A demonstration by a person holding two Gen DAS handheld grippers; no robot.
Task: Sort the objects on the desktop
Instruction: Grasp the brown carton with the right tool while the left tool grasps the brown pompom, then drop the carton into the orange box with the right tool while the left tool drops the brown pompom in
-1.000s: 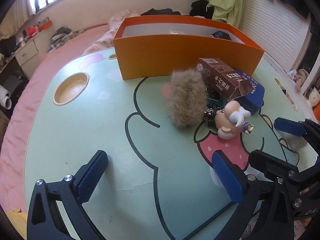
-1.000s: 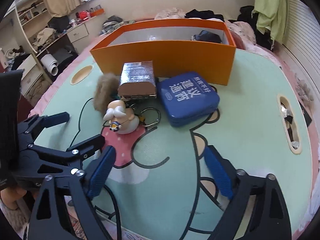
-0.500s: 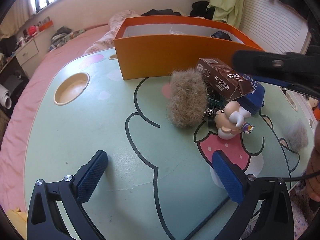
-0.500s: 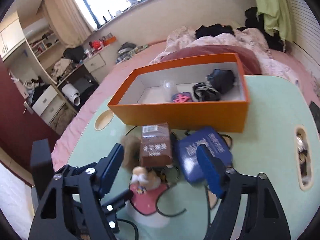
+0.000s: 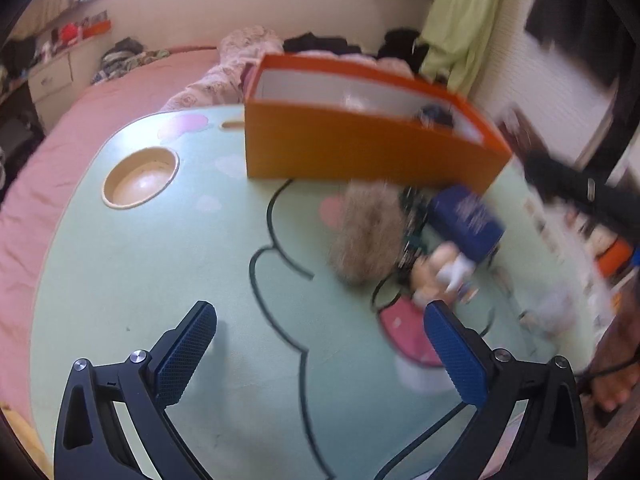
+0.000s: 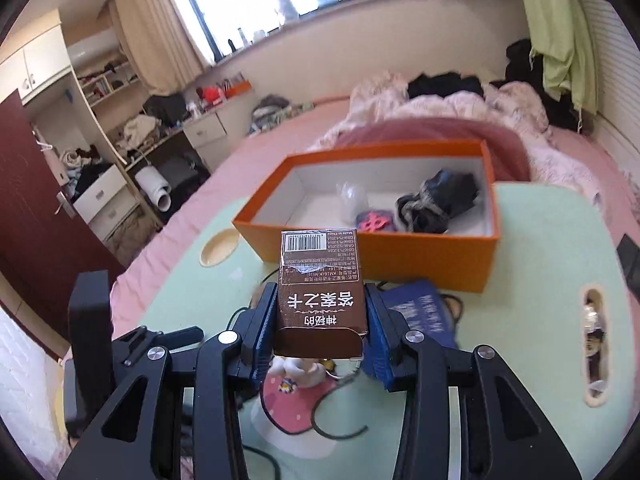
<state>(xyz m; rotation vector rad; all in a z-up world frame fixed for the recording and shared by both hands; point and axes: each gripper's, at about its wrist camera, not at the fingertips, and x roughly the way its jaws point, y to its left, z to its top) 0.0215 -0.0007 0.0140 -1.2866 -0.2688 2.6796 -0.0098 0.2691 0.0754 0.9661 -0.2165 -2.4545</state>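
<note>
Glossy brown cardboard carton (image 6: 321,285), matt orange cardboard box (image 6: 420,256), fluffy fur pompom (image 5: 366,236)

Both the left gripper (image 5: 320,354) and the right gripper (image 6: 320,330) are built of black angular struts with triangular cut-outs, joined by round silver screws and tipped with fingers (image 5: 185,354) faced in blue textured pads.
</note>
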